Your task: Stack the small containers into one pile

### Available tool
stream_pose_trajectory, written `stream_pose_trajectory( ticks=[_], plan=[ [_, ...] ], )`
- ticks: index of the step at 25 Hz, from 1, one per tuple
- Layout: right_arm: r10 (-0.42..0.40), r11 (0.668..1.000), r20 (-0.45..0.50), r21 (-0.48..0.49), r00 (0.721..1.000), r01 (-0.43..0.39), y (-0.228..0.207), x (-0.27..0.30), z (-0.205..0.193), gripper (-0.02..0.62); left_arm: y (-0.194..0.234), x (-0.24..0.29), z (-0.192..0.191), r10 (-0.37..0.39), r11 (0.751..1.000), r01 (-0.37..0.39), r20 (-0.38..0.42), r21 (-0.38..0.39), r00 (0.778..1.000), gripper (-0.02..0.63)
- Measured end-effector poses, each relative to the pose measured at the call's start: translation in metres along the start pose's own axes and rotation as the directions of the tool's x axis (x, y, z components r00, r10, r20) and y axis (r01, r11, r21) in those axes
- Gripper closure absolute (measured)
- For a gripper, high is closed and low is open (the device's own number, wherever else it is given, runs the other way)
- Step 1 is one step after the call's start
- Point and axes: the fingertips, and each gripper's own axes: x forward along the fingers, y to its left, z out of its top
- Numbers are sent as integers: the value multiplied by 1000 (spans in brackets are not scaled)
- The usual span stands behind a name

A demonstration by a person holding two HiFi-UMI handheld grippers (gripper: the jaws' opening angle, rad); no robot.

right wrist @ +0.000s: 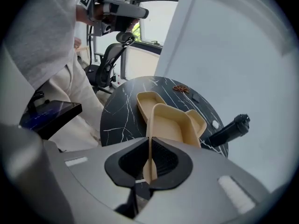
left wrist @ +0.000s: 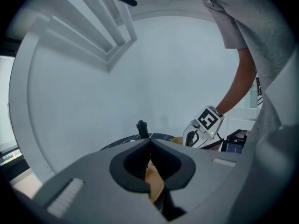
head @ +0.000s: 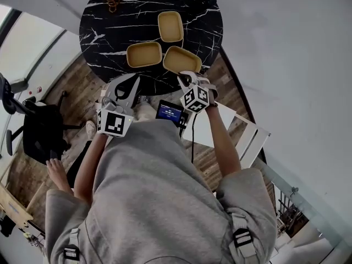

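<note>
A tan container (right wrist: 172,125) was gripped by its rim in the right claw (right wrist: 149,144) over the desk (right wrist: 119,116); the left claw (left wrist: 149,143) was closed, jaws pressed together.

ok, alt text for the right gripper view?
The right gripper pinches the near rim of a tan container, seen looking along its jaws. Behind it, a second container and a third container sit on a round black marble table.
</note>
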Motion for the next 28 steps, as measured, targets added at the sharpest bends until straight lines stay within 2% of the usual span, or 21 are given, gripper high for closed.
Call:
stream_pose_trajectory(
  ticks=[5,14,21,28],
  plan=[
    [6,982,37,-187,999,1,-14,1,27,563,14,-9,-8,48,999,-48,-15,-18,999,607],
    [76,900,108,-435,991,-22,-12,25,84,563,37,-29,-19,147,988,-148,-30,-35,989,607],
    [134,858,114,-511,984,-58,-1,55,106,563,52,-44,-28,202,978,-204,-48,-36,978,607],
    [180,845,103,-525,978,-100,13,77,118,563,62,-54,-36,224,973,-228,-69,-48,972,607]
  ],
)
